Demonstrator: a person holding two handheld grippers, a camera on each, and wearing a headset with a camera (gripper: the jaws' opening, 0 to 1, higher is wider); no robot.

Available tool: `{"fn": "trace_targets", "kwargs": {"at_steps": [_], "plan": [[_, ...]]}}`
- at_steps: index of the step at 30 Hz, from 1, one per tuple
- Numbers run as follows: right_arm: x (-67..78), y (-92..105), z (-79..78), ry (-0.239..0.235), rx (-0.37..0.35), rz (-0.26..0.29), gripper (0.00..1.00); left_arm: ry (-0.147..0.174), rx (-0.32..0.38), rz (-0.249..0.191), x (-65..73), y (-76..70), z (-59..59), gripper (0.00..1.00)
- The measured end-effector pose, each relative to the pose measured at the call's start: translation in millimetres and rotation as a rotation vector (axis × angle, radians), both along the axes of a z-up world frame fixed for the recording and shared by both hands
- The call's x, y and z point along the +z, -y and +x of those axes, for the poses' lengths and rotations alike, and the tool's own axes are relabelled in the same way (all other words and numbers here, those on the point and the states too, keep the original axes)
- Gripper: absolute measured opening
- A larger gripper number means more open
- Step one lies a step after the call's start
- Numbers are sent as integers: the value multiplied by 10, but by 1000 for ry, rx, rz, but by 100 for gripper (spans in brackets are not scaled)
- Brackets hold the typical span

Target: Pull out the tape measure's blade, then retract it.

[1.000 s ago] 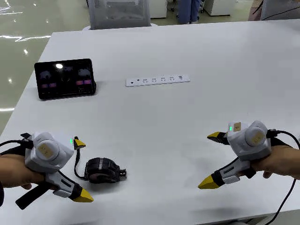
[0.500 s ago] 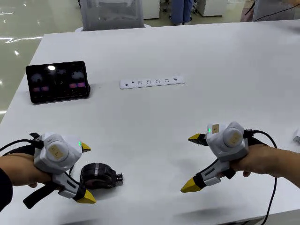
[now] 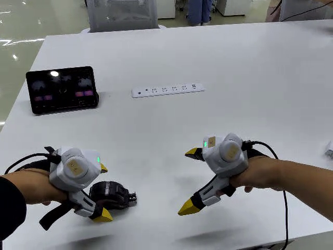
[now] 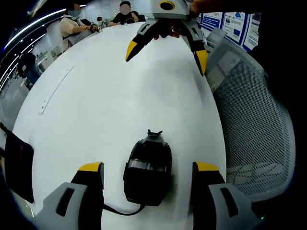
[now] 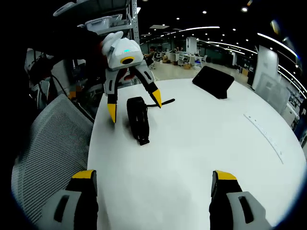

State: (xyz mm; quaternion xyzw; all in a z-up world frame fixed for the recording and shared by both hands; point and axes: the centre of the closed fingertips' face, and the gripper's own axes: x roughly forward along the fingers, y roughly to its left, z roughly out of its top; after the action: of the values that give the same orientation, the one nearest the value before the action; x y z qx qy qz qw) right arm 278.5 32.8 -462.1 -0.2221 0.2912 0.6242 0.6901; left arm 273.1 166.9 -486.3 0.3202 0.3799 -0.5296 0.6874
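Observation:
A black tape measure lies on the white table near its front left edge, with its blade tip facing right and a black wrist cord behind it. My left gripper is open and straddles the case, one yellow-tipped finger on each side without touching it. In the left gripper view the tape measure sits between the jaws. My right gripper is open, empty, and a hand's width to the right. The right gripper view looks at the tape measure with the left gripper over it.
A dark tablet stands at the back left and a white power strip lies mid-table. A mesh chair is beyond the far edge. A small object sits at the right edge. Another mesh chair is close to the table's near side.
My right gripper has moved left toward the tape measure. My left gripper has closed in, so its jaws now straddle the case. The head view has also shifted.

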Motion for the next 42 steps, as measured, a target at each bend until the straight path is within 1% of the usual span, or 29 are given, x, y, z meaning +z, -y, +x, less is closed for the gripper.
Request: {"fn": "trace_targets", "kwargs": {"at_steps": [1, 3, 5, 8, 13, 14, 16, 21, 24, 25, 26, 27, 28, 29, 32, 34, 35, 37, 39, 42], "plan": [[3, -26, -9, 0, 4, 0, 99, 1, -2, 4, -8, 2, 1, 68], [11, -94, -18, 1, 14, 5, 99, 13, -13, 21, -23, -1, 15, 64], [18, -157, -22, -2, 19, 13, 99, 15, -16, 19, -20, 9, 20, 60], [23, -219, -29, -2, 31, 16, 99, 14, -13, 12, -5, 30, 26, 56], [25, -290, -8, -1, 41, 18, 99, 19, -15, 25, -19, 33, 51, 52], [25, -300, -10, -2, 43, 19, 99, 22, -20, 29, -26, 40, 52, 51], [18, -322, -10, -2, 44, 19, 99, 36, -33, 43, -38, 49, 59, 48], [-24, -363, -2, 25, 56, 10, 99, 29, -46, 55, -64, 59, 28, 46], [-39, -394, -17, 14, 58, 10, 99, 32, -54, 67, -84, 44, 21, 40], [-67, -409, -20, 8, 53, 4, 99, 34, -58, 77, -94, 32, 18, 35], [-81, -416, -22, 3, 49, 3, 99, 65, -51, 86, -84, 18, 70, 34], [-93, -427, -27, -2, 44, 0, 99, 36, -48, 84, -90, 27, 36, 34], [-97, -434, -28, 0, 44, 0, 99, 32, -42, 84, -94, 33, 35, 34], [-102, -436, -25, 3, 45, -1, 94, 28, -37, 85, -98, 34, 29, 34], [-153, -462, 10, 24, 45, -12, 73, 22, -33, 91, -104, 39, 27, 33], [-166, -486, 12, 24, 49, -12, 72, 28, -22, 93, -115, 50, 33, 33], [-175, -504, 15, 20, 50, -11, 72, 33, -26, 101, -123, 48, 28, 33], [-183, -526, 16, 20, 54, -9, 70, 33, -25, 103, -125, 41, 30, 33], [-207, -562, 18, 20, 60, -8, 66, 35, -25, 99, -122, 39, 31, 33], [-240, -628, 21, 15, 63, -7, 64, 32, -17, 88, -121, 40, 31, 33]]}}
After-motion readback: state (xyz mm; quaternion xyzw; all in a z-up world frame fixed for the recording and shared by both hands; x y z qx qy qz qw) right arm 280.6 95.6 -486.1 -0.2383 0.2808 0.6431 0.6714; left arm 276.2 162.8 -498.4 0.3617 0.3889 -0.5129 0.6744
